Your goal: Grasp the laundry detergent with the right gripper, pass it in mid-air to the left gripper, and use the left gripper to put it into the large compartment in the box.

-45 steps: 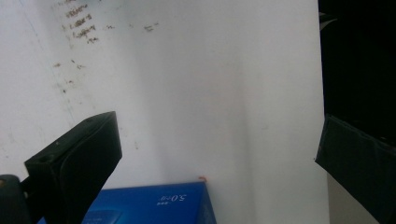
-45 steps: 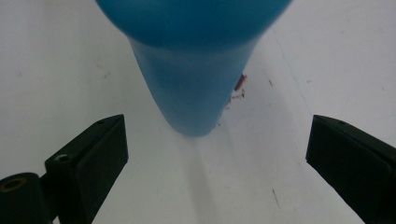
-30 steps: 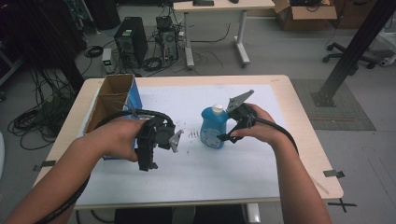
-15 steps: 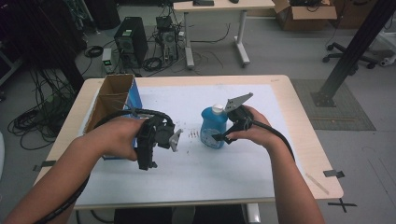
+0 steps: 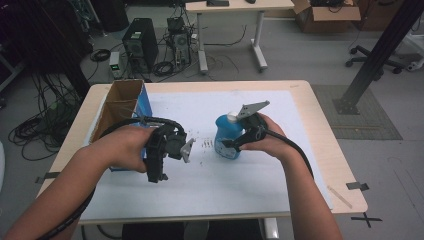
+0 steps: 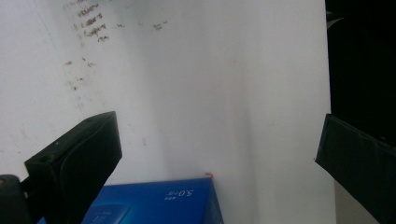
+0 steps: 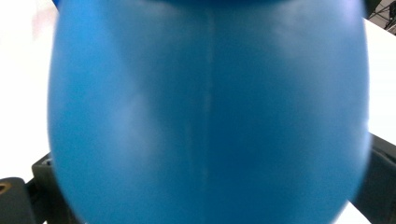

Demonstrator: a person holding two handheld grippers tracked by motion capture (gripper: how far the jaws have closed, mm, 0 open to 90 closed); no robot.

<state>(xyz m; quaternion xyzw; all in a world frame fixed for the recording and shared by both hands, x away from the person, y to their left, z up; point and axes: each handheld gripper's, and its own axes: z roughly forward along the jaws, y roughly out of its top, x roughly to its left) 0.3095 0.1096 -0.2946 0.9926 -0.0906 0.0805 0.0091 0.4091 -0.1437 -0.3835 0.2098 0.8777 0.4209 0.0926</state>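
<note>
Gripping one blue bottle [image 5: 227,138], the right gripper [image 5: 234,145] is holding it upright near the middle of the white sheet [image 5: 280,150] that is covering the table [image 5: 320,125]. In the right gripper view the bottle's rounded blue body [image 7: 205,112] is sitting between the two black jaws, which are pressing at its sides. One white cap [image 5: 232,118] is topping the bottle in the high view.

Two hand-held grippers are working here. The left gripper [image 5: 157,172] is hanging over the sheet beside the box, jaws pointing toward the person, and the left gripper view is showing them spread wide with nothing between them.

One open cardboard box [image 5: 116,111] with blue outer sides is standing at the left edge of the table; a divider is splitting it into two compartments, and I cannot tell what is lying inside. A blue corner of the box [image 6: 159,200] is showing low in the left gripper view.
</note>
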